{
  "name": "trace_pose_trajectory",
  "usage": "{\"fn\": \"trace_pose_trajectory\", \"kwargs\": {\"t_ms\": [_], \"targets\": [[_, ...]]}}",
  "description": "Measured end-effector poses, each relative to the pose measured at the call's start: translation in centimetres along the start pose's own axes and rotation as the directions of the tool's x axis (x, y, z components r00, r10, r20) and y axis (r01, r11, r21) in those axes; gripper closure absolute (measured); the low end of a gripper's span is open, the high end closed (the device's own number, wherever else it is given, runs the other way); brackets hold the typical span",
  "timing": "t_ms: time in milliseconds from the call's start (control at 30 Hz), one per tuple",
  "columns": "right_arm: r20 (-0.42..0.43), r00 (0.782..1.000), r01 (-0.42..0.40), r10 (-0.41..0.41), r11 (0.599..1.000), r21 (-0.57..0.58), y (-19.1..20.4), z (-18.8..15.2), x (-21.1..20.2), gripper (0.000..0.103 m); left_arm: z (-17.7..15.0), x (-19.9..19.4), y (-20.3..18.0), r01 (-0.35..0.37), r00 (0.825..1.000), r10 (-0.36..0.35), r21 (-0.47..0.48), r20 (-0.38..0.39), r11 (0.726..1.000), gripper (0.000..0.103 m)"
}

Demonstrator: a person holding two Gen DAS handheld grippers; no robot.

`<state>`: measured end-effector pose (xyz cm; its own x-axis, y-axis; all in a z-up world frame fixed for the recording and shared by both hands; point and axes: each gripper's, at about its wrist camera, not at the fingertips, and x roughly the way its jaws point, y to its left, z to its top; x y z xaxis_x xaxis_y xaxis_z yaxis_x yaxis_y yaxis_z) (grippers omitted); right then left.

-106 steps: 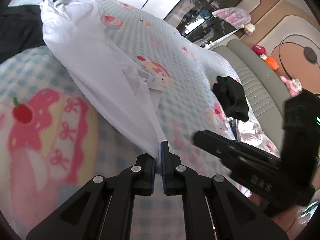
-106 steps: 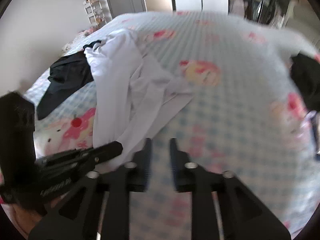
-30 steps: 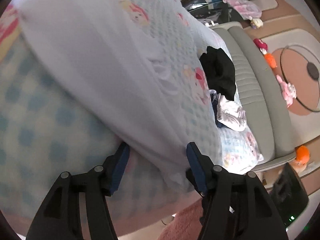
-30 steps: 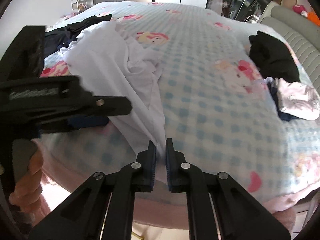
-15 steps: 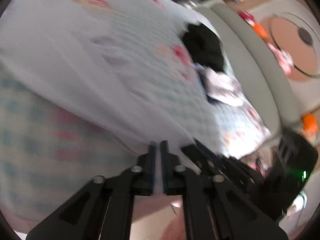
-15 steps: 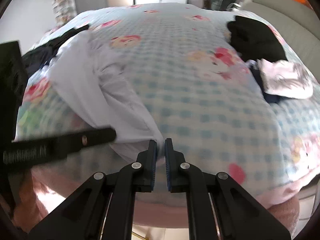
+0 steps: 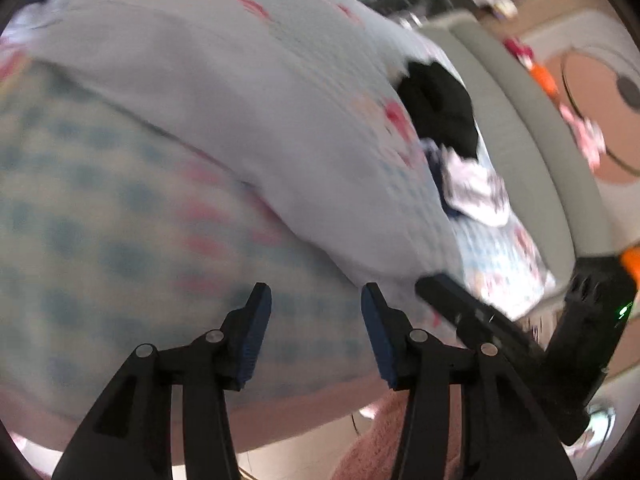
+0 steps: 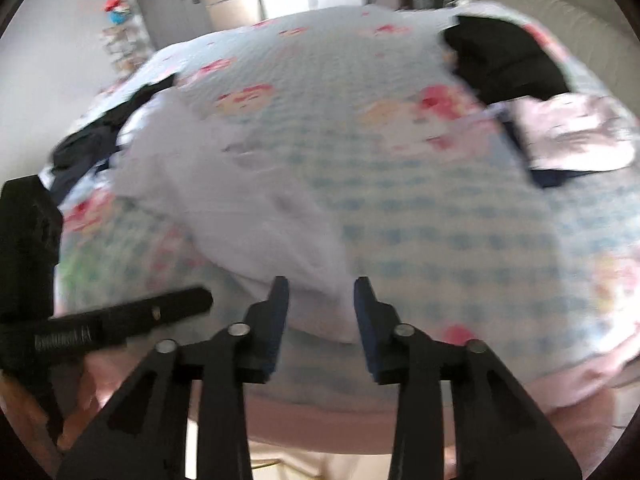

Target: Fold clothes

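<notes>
mostly checked cartoon-print bedspread (image 8: 420, 208), grey sofa (image 7: 532, 152) alongside

A white garment (image 8: 224, 208) lies spread, rumpled, reaching the bed's near edge.

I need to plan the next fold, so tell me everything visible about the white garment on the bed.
The white garment is thin, soft-looking fabric, lying crumpled and unfolded in a long diagonal band on the checked cartoon-print bedspread. Its far end lies against dark clothing near the bed's left edge; its near end reaches the front edge of the bed. That near hem sits between the pads of the right gripper, whose jaws are opening. The left gripper, also opening, has only bedspread between its pads. Motion blur hides seams and sleeves.
</notes>
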<state>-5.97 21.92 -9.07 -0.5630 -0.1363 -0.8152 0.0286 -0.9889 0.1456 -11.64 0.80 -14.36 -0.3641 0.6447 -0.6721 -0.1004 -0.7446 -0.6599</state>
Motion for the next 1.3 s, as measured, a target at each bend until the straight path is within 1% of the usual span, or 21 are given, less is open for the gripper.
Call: {"fn": "trace_pose_trajectory", "kwargs": {"t_ms": [67, 167, 200, 233, 267, 400, 467, 500, 633, 733, 767, 800, 833, 900, 933, 967, 1033, 1100, 1167, 1267, 1300], "targets": [[0.002, 1.000, -0.014, 0.014, 1.000, -0.006, 0.7, 0.4, 1.4, 0.047, 0.9, -1.4, 1.6, -0.001, 0.999, 0.002, -0.040, 0.046, 0.999, 0.054], [-0.018, 1.000, -0.017, 0.017, 1.000, -0.025, 1.7, 1.1, 4.0, 0.045, 2.2, -3.1, 3.8, -0.013, 0.995, 0.024, -0.109, 0.100, 0.994, 0.050], [-0.037, 0.999, -0.008, 0.006, 0.999, -0.040, 1.9, 1.4, 5.2, 0.048, 2.5, -3.6, 4.4, -0.022, 0.993, 0.035, -0.121, 0.114, 0.992, 0.049], [-0.056, 0.998, 0.008, -0.012, 0.998, -0.070, 2.2, 1.4, 5.9, 0.075, 2.6, -3.9, 4.8, -0.031, 0.991, 0.047, -0.127, 0.123, 0.991, 0.049], [-0.073, 0.997, 0.023, -0.031, 0.995, -0.100, 2.4, 1.4, 6.6, 0.091, 2.5, -4.0, 4.9, -0.040, 0.991, 0.056, -0.127, 0.124, 0.991, 0.049], [-0.056, 0.994, 0.085, -0.093, 0.987, -0.139, 2.2, 0.8, 6.3, 0.097, 2.3, -4.3, 5.4, -0.056, 0.990, 0.071, -0.122, 0.122, 0.991, 0.048], [-0.028, 0.988, 0.146, -0.151, 0.981, -0.127, 1.3, 0.6, 5.4, 0.099, 2.8, -3.6, 5.5, -0.044, 0.993, 0.058, -0.131, 0.108, 0.990, 0.042], [-0.013, 0.984, 0.172, -0.175, 0.977, -0.122, 0.8, 0.5, 4.7, 0.099, 3.2, -3.0, 5.5, -0.021, 0.995, 0.035, -0.143, 0.094, 0.989, 0.035], [0.054, 0.959, 0.284, -0.280, 0.955, -0.091, -1.1, 0.0, 1.4, 0.103, 5.0, 0.2, 3.5, 0.074, 0.996, -0.064, -0.163, 0.065, 0.984, 0.030], [0.073, 0.934, 0.355, -0.349, 0.931, -0.083, -3.3, -0.3, -0.6, 0.103, 6.6, 2.4, 2.3, 0.069, 0.997, -0.060, -0.162, 0.055, 0.984, 0.029], [0.060, 0.950, 0.310, -0.308, 0.949, -0.047, -4.3, -0.2, -1.2, 0.102, 7.0, 3.1, 1.9, 0.034, 0.998, -0.026, -0.153, 0.055, 0.988, 0.037], [0.047, 0.963, 0.266, -0.265, 0.964, -0.011, -5.3, -0.2, -1.7, 0.102, 7.3, 3.8, 1.6, -0.001, 0.998, 0.009, -0.143, 0.056, 0.990, 0.071], [0.025, 0.974, 0.227, -0.227, 0.974, 0.019, -6.1, -0.2, -1.9, 0.102, 7.4, 4.1, 1.1, -0.047, 0.997, 0.054, -0.120, 0.056, 0.992, 0.086], [-0.005, 0.987, 0.162, -0.161, 0.986, 0.048, -6.9, -0.4, -2.0, 0.097, 7.0, 4.2, -0.4, -0.127, 0.989, 0.131, -0.051, 0.075, 0.991, 0.088], [-0.015, 0.993, 0.117, -0.116, 0.992, 0.053, -6.6, -0.6, -2.0, 0.089, 6.5, 3.8, -1.1, -0.128, 0.987, 0.130, -0.026, 0.093, 0.991, 0.090], [-0.023, 0.997, 0.071, -0.070, 0.996, 0.059, -6.3, -0.8, -1.9, 0.073, 6.1, 3.5, -1.5, -0.121, 0.987, 0.122, -0.008, 0.104, 0.993, 0.092], [-0.035, 0.999, -0.028, 0.030, 0.997, 0.067, -5.2, -1.1, -1.4, 0.055, 5.2, 2.7, -1.5, -0.099, 0.990, 0.099, 0.002, 0.102, 0.995, 0.095], [-0.043, 0.990, -0.132, 0.136, 0.989, 0.072, -3.9, -1.2, -0.6, 0.050, 4.5, 1.9, -1.3, -0.064, 0.994, 0.065, -0.011, 0.085, 0.998, 0.098], [-0.062, 0.988, -0.142, 0.143, 0.990, 0.026, -2.0, -1.0, 1.3, 0.035, 3.9, 1.1, -1.3, -0.041, 0.996, 0.042, -0.013, 0.082, 0.999, 0.098], [-0.067, 0.993, -0.098, 0.095, 0.994, -0.044, 0.1, -0.3, 4.2, 0.036, 3.1, 0.3, -2.7, -0.018, 0.996, 0.016, 0.028, 0.086, 0.999, 0.101], [-0.063, 0.995, -0.078, 0.075, 0.995, -0.054, 0.4, 0.0, 4.9, 0.047, 2.8, 0.3, -2.9, -0.029, 0.996, 0.025, 0.046, 0.082, 0.999, 0.101]]}}
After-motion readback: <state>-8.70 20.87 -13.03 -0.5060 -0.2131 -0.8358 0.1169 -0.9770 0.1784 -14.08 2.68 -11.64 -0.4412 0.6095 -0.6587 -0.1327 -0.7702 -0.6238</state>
